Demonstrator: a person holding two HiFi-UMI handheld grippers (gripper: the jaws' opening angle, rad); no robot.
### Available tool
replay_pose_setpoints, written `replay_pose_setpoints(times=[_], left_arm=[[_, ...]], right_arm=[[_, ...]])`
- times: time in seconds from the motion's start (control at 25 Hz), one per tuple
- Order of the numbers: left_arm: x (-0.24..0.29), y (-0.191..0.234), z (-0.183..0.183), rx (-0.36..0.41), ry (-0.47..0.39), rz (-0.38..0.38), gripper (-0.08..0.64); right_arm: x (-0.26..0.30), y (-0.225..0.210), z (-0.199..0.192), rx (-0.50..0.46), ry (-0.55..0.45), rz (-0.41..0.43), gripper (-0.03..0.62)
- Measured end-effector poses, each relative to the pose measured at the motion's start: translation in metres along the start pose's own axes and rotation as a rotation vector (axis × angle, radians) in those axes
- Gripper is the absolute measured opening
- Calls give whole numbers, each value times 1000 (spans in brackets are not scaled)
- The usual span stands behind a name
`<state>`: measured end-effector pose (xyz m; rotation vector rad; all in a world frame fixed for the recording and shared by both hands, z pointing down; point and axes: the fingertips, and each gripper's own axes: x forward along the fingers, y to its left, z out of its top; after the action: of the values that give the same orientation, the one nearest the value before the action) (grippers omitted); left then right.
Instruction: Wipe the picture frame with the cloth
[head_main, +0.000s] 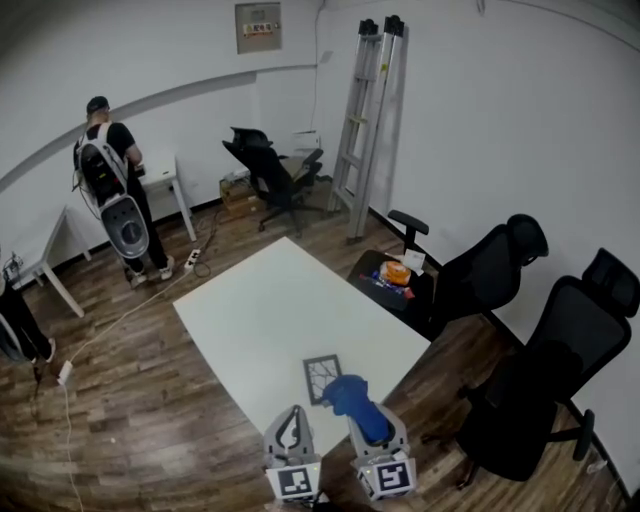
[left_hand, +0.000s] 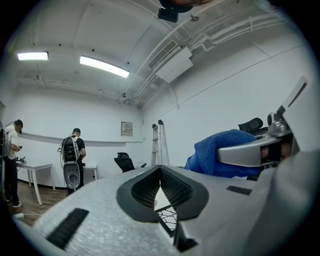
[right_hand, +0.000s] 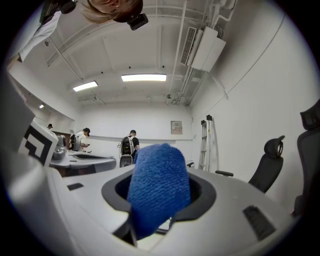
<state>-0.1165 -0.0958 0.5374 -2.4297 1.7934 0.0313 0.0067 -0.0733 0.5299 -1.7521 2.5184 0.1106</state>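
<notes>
A small dark picture frame (head_main: 320, 372) with a cracked-line picture lies flat on the white table (head_main: 270, 310), near its front corner. A blue cloth (head_main: 352, 396) is bunched in my right gripper (head_main: 365, 420), which is shut on it; the cloth hangs over the frame's right front corner. In the right gripper view the cloth (right_hand: 157, 190) fills the space between the jaws. My left gripper (head_main: 293, 425) sits just left of the frame with its jaws shut and nothing in them. In the left gripper view, the frame (left_hand: 167, 216) shows just beyond and below the tips, the cloth (left_hand: 220, 150) to the right.
Black office chairs (head_main: 560, 360) stand to the right of the table; one (head_main: 400, 280) holds orange items. A folded ladder (head_main: 365, 120) leans on the back wall. A person with a backpack (head_main: 112, 185) stands at the far left by a small desk (head_main: 165, 180).
</notes>
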Motion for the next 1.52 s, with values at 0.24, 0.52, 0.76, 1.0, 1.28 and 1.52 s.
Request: replay_pose_setpoints(times=[0.24, 0.52, 0.76, 1.0, 1.28, 1.52], left_arm=[[25, 14, -6, -17, -8, -4, 3], [69, 32, -18, 0, 18, 63, 3], [113, 53, -31, -14, 57, 155, 3], [135, 54, -47, 0, 110, 186, 3], [149, 51, -59, -4, 136, 167, 3], [161, 50, -70, -9, 159, 158, 3]], right_arm=[[25, -9, -15, 4, 39, -20, 164], [79, -19, -53, -32, 116, 84, 164], [140, -29, -76, -35, 170, 194, 164], [176, -24, -112, -30, 270, 297, 164], [194, -4, -150, -17, 360, 394, 164], [191, -35, -166, -30, 428, 299, 164]])
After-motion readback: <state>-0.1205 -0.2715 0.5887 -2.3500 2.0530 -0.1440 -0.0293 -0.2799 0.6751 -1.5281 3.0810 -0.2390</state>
